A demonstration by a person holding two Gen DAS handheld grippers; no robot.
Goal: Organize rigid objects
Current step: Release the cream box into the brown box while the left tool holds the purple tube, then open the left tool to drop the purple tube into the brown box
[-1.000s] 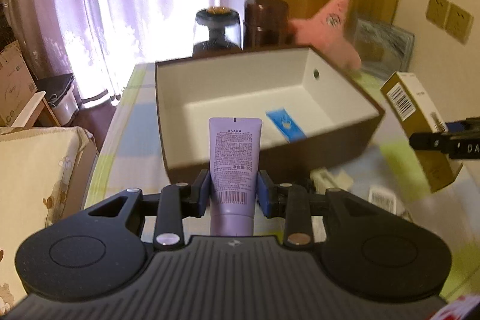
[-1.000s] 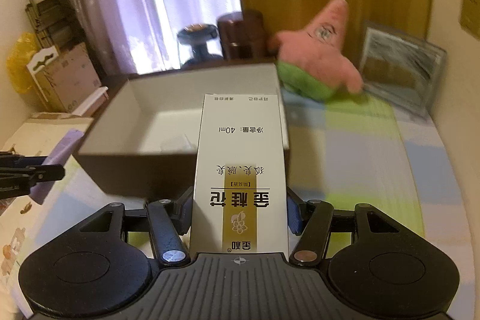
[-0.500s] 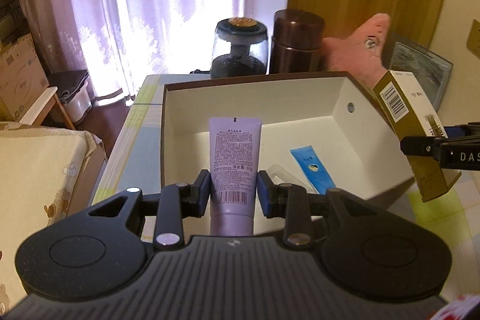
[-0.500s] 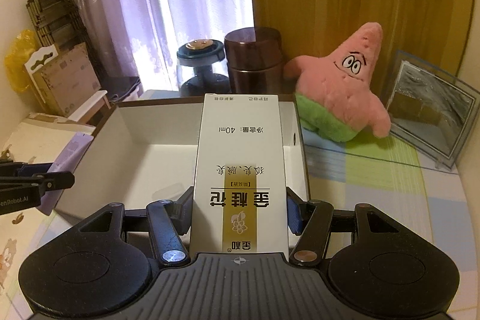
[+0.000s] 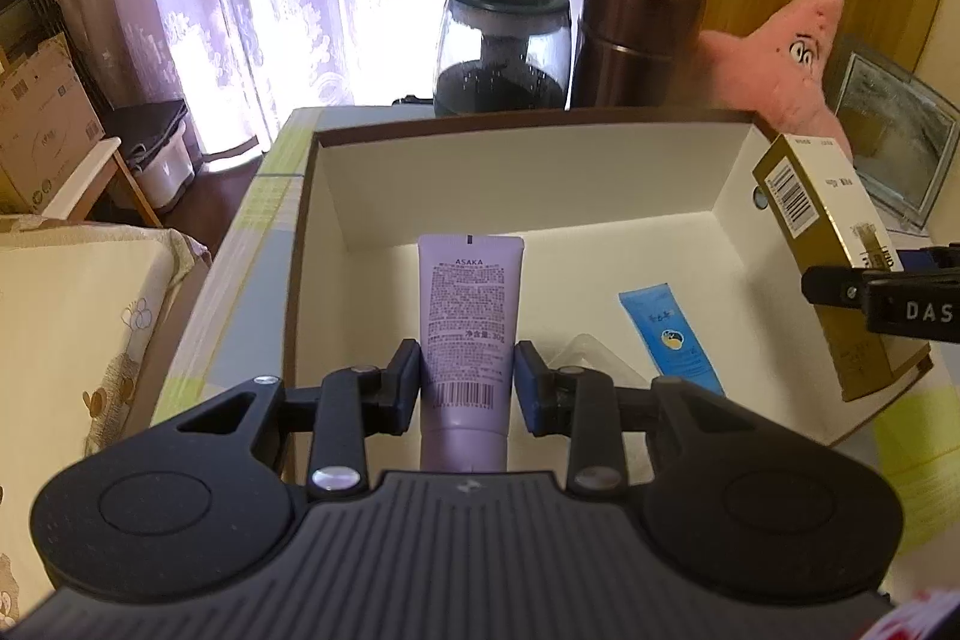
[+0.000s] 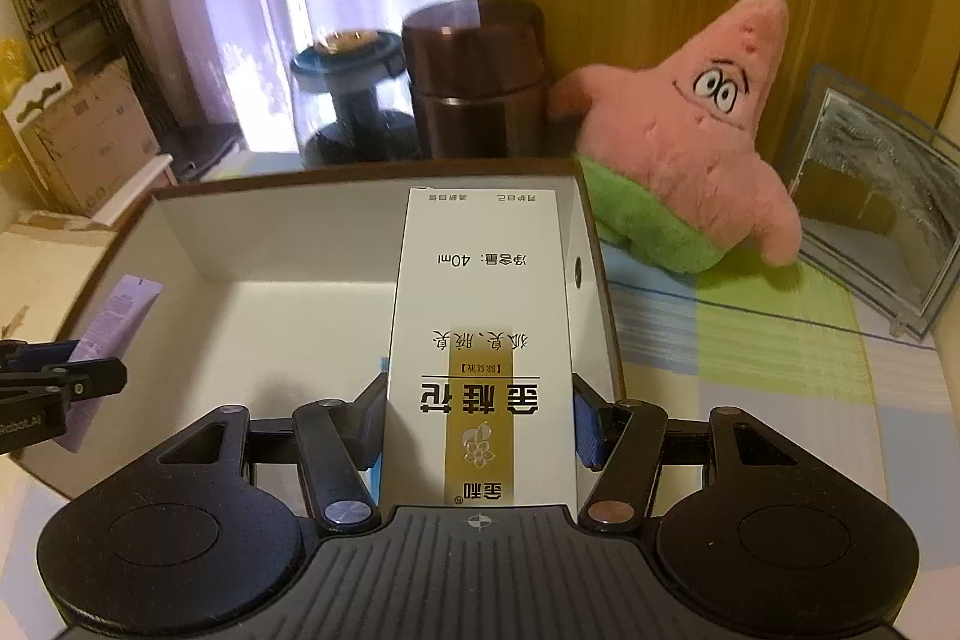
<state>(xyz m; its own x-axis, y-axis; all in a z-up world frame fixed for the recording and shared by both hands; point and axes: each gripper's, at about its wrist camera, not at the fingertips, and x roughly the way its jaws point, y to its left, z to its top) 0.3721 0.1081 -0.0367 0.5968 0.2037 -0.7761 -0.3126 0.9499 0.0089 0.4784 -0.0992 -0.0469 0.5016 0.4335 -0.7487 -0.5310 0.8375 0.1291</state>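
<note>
Left wrist view: the left gripper (image 5: 468, 388) is clamped on a lilac tube (image 5: 470, 316), both pads pressed against its sides near the barcode, the tube pointing forward over the open brown box (image 5: 528, 160) with the pale interior. Inside the box, on its floor, lie a blue sachet (image 5: 669, 334) and, just beside it on the near side, a clear plastic piece (image 5: 591, 355) that is partly hidden by the gripper. At the right wall of the box the right gripper (image 5: 864, 280) holds a gold and white carton (image 5: 828, 244), tilted, above the box rim. Right wrist view: the right gripper (image 6: 477, 424) is closed on the carton (image 6: 480, 316), fingers against both long sides, the carton reaching out over the box (image 6: 270, 232) interior close to its right wall. At the box's left wall the left gripper (image 6: 54, 388) shows with the lilac tube (image 6: 117, 316). Behind the box stand a glass kettle (image 6: 348, 100) and a brown canister (image 6: 474, 82); a pink star plush (image 6: 690, 142) sits to the right of the box, a clear frame (image 6: 882, 196) beyond it
</note>
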